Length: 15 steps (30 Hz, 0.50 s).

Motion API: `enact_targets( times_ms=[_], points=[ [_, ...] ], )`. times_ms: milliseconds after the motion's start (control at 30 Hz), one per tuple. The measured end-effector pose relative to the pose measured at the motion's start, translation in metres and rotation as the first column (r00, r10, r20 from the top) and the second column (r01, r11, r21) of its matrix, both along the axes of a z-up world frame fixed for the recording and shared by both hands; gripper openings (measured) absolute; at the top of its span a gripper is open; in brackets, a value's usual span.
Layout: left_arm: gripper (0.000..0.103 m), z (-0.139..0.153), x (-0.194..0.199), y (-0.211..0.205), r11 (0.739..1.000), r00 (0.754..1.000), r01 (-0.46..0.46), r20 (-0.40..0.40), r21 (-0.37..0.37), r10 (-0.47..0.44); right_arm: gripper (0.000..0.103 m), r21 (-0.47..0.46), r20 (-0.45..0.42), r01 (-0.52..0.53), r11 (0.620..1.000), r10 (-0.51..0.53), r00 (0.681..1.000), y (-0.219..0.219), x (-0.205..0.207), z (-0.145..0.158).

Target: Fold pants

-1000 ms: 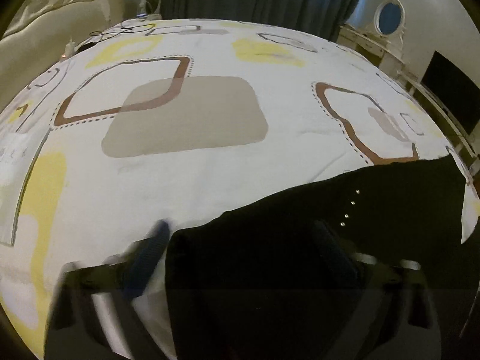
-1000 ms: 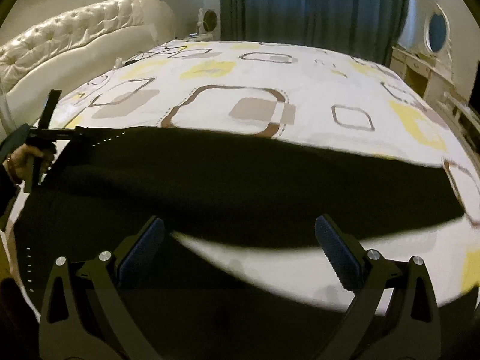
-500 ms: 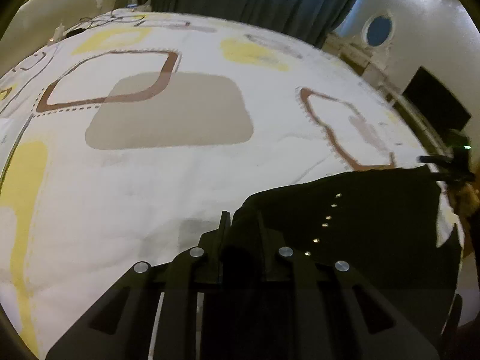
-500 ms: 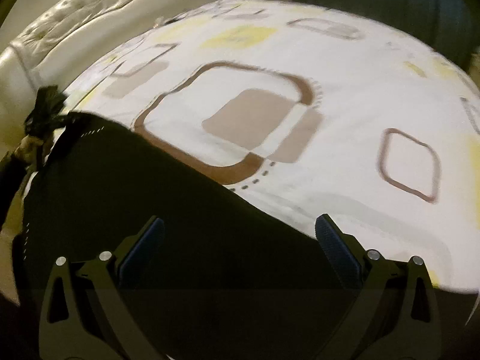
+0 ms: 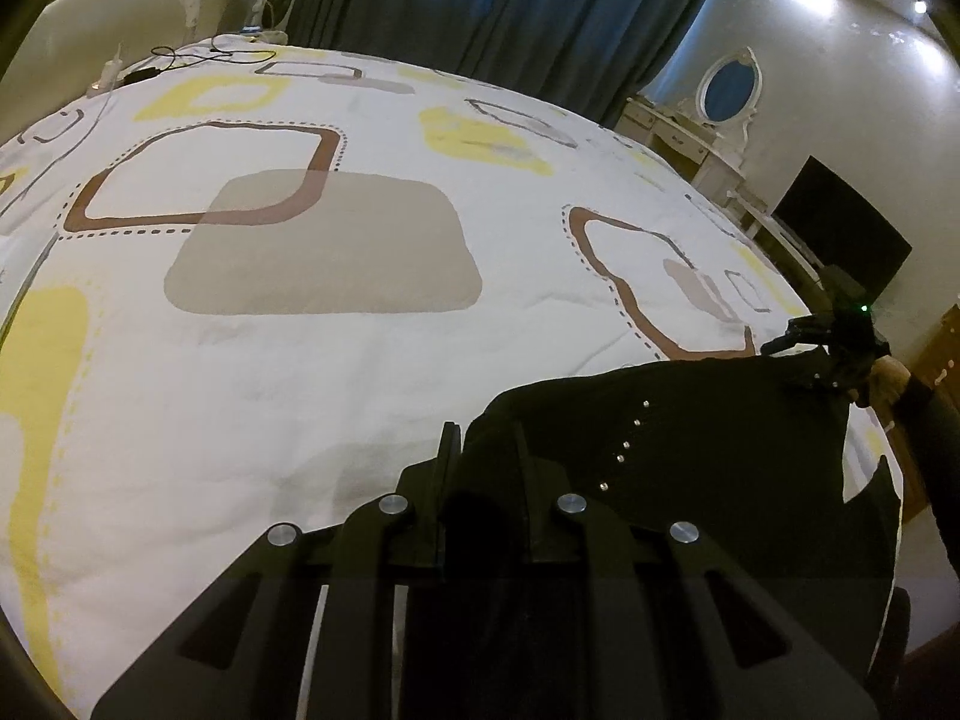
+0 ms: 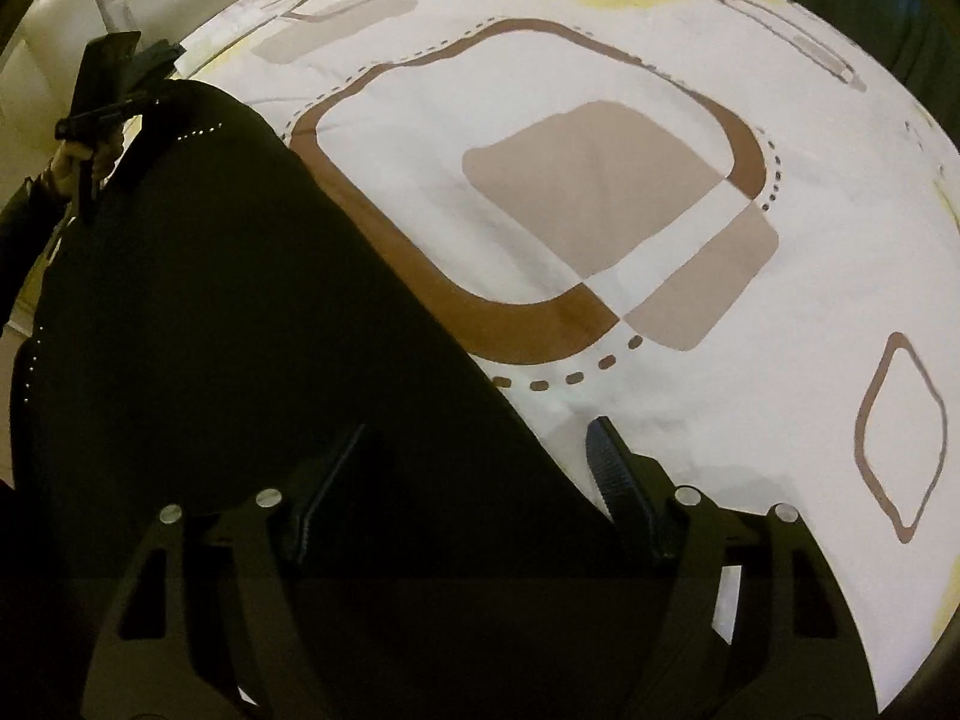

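Black pants (image 5: 690,468) with a row of small silver studs lie on a patterned bedspread (image 5: 300,360). My left gripper (image 5: 483,450) is shut on a corner of the pants, with cloth pinched between its fingers. In the right wrist view the pants (image 6: 210,330) fill the lower left. My right gripper (image 6: 474,462) is partly open, its fingers straddling the pants' edge, not clamped. The left gripper also shows in the right wrist view (image 6: 138,78), holding the far corner. The right gripper shows in the left wrist view (image 5: 798,336) at the pants' other corner.
The bed carries a white cover with brown, beige and yellow squares. A cream headboard (image 5: 120,0), cables and a charger (image 5: 156,60) sit at the far left. Dark curtains (image 5: 480,0), a white dressing table with an oval mirror (image 5: 729,90) and a black screen (image 5: 840,228) stand beyond.
My left gripper closed on the pants' corner a second ago and still holds it. My right gripper has dropped lower over the pants' edge, and its fingers have narrowed.
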State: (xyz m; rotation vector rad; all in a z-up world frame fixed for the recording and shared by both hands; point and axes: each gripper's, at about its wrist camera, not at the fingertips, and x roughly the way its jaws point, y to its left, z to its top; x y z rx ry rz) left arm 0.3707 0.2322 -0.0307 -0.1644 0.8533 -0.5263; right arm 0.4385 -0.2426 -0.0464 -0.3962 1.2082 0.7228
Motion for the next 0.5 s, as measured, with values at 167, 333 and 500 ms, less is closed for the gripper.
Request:
enact_targets(
  times_ms=[167, 333, 500],
  points=[
    [0.016, 0.001, 0.001, 0.0, 1.0, 1.0, -0.003, -0.004, 0.0, 0.003, 0.031, 0.027, -0.005, 0.043, 0.999, -0.043, 0.999, -0.006, 0.0, 0.005],
    [0.016, 0.001, 0.0, -0.002, 1.0, 1.0, -0.013, -0.005, 0.001, 0.013, 0.011, -0.002, 0.047, 0.063, 0.998, -0.063, 0.997, -0.003, -0.015, 0.012],
    [0.016, 0.008, -0.004, -0.003, 1.0, 1.0, -0.022, 0.002, -0.01, 0.022, 0.008, -0.007, 0.189, 0.123, 0.992, -0.119, 0.975, 0.0, -0.044, 0.037]
  ],
)
